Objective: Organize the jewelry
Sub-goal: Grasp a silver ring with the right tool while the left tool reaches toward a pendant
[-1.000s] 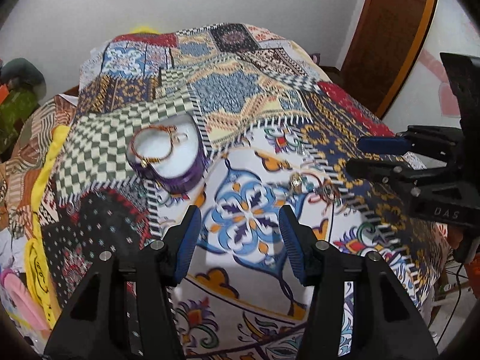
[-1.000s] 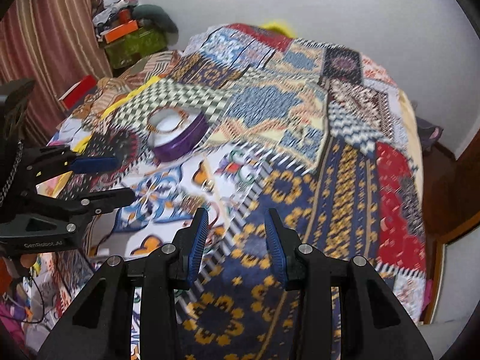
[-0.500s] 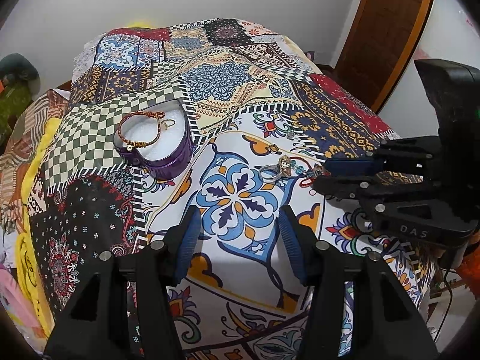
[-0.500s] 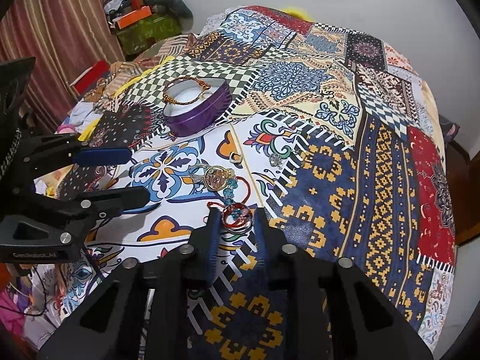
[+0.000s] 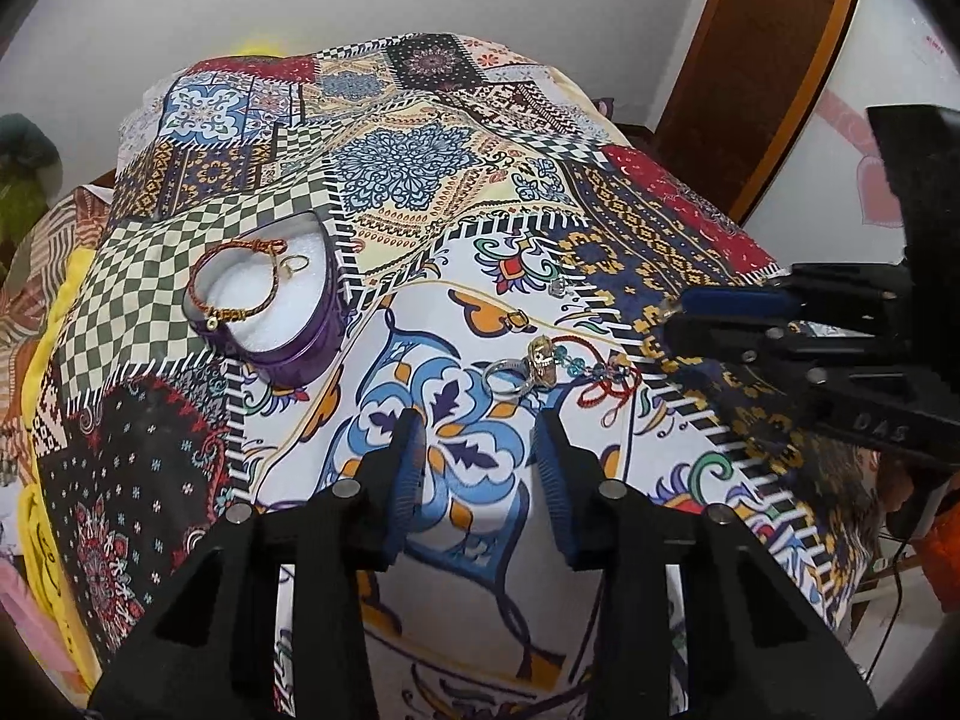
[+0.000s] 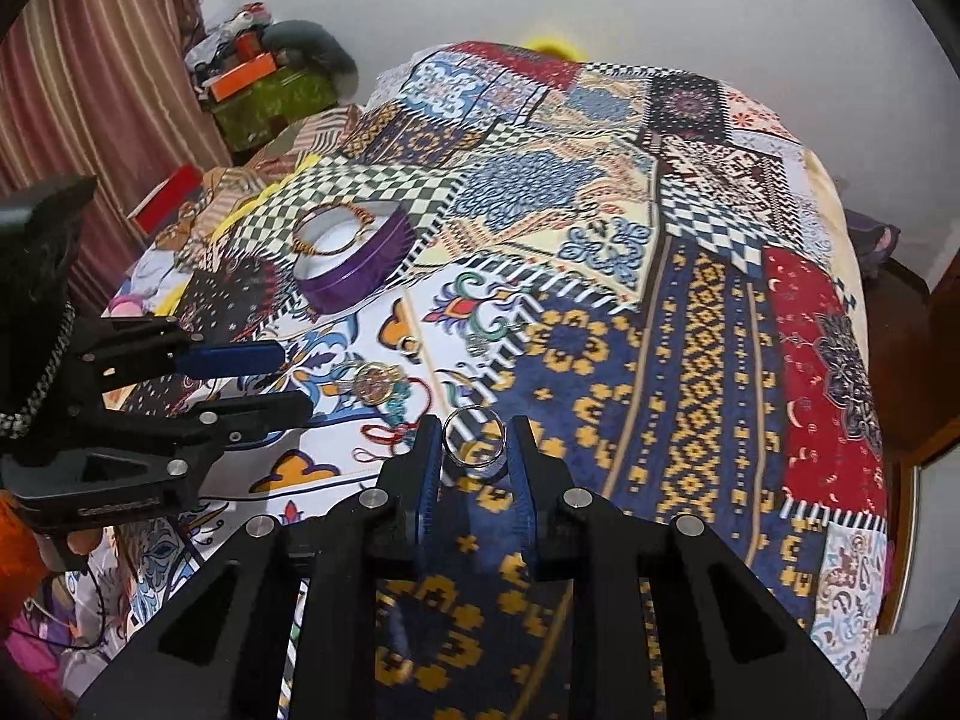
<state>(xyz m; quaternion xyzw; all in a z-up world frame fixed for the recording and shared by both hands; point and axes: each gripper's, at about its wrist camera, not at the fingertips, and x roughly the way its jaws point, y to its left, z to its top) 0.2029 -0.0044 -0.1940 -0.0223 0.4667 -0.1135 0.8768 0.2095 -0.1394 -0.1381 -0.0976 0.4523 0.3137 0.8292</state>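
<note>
in the right wrist view my right gripper [image 6: 474,450] sits at the lower middle of the frame, its two blue-padded fingers closed in on a clear bangle [image 6: 474,437] that stands upright between them, lifted off the patchwork bedspread [image 6: 708,324]. in the left wrist view the same gripper comes in from the right edge of the frame, fingers close together, but the bangle is too small there to make out.

my left gripper [image 5: 477,480] fills the lower middle of the left wrist view, its fingers spread wide apart with nothing between them, hanging over the blue and white flower patch of the bedspread.

the purple box [image 5: 282,312] lies in the left centre of that frame on the checked patch, lid off, white lining showing. a braided bracelet [image 5: 234,285] rests inside it, draped partly over the rim, with a small ring [image 5: 292,266] just beside it on the lining.

right of centre in the left wrist view, a loose pile of jewelry [image 5: 552,369] lies on the bedspread: a silver ring, a gold piece, blue beads and a red cord, touching one another. the pile is well apart from the box and near the tips of my right gripper.
</note>
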